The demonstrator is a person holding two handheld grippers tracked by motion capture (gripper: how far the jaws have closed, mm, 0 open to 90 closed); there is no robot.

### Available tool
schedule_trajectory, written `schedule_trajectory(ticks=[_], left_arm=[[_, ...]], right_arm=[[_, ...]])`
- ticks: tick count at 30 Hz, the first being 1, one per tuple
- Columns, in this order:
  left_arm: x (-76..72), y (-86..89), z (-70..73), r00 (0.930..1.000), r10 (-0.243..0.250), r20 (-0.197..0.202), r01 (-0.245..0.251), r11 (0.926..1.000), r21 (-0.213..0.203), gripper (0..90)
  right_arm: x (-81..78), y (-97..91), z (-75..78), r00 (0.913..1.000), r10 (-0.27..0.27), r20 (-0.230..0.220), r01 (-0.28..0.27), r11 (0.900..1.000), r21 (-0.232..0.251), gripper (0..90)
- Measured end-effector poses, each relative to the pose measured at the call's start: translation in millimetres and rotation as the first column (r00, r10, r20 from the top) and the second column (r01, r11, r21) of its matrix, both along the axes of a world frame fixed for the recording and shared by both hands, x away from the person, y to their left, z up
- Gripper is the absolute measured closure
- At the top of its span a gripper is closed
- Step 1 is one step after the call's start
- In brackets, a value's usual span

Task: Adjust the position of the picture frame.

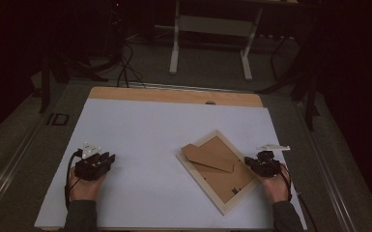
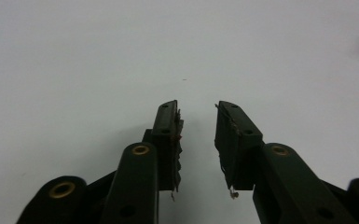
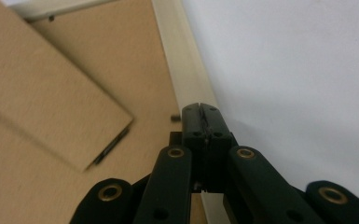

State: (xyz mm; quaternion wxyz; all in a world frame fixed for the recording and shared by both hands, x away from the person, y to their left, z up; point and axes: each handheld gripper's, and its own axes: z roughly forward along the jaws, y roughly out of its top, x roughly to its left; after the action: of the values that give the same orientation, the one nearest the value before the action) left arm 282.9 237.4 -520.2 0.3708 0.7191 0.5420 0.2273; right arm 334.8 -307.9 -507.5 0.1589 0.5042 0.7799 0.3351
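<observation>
We had our right gripper (image 1: 255, 163), jaws pressed together, at the picture frame's (image 1: 217, 170) three o'clock rail, likely to nudge it; our left gripper (image 1: 101, 159) waited at the desk's (image 1: 140, 125) eight o'clock, jaws spread, empty.

**Surroundings beyond the work**

A white sheet (image 1: 140, 140) covers the wooden table (image 1: 174, 94), leaving a bare strip along the far edge. Behind the table, a white stand (image 1: 212, 38) rests on the grey floor (image 1: 198, 67). Black cables (image 1: 125, 67) lie near the far left corner.
</observation>
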Motion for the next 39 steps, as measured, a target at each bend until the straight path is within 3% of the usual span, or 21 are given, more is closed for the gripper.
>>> schedule_trajectory(ticks=[7, 13, 15, 18, 39], left_arm=[[-0.7, -3.5, 0.0, 0.9998, -0.022, -0.003, 0.022, 0.9997, 0.009, 71.8], [-0.7, -4.1, -0.3, 0.9997, -0.026, -0.004, 0.026, 0.9995, 0.015, 70.9], [-0.2, -4.8, -0.8, 0.9997, -0.025, -0.006, 0.025, 0.9995, 0.018, 70.6], [-0.5, -5.4, -0.7, 0.9997, -0.024, -0.004, 0.024, 0.9995, 0.020, 70.3], [1.1, -6.6, -1.5, 0.9994, -0.029, -0.017, 0.029, 0.9995, 0.014, 71.0]], right_arm=[[-16.3, -0.5, -3.2, 0.9997, 0.025, -0.002, -0.025, 0.9994, -0.023, 89.7], [-23.4, -1.9, -4.9, 0.9999, 0.015, 0.007, -0.015, 0.9998, -0.016, 89.7], [-24.8, -1.7, -4.6, 0.9996, 0.018, 0.020, -0.017, 0.9986, -0.050, 89.8], [-22.4, -0.9, -4.5, 0.9994, 0.023, 0.026, -0.021, 0.9979, -0.061, 89.8], [41.5, -16.7, -4.3, 0.9956, -0.090, 0.026, 0.092, 0.9937, -0.064, 89.8]])
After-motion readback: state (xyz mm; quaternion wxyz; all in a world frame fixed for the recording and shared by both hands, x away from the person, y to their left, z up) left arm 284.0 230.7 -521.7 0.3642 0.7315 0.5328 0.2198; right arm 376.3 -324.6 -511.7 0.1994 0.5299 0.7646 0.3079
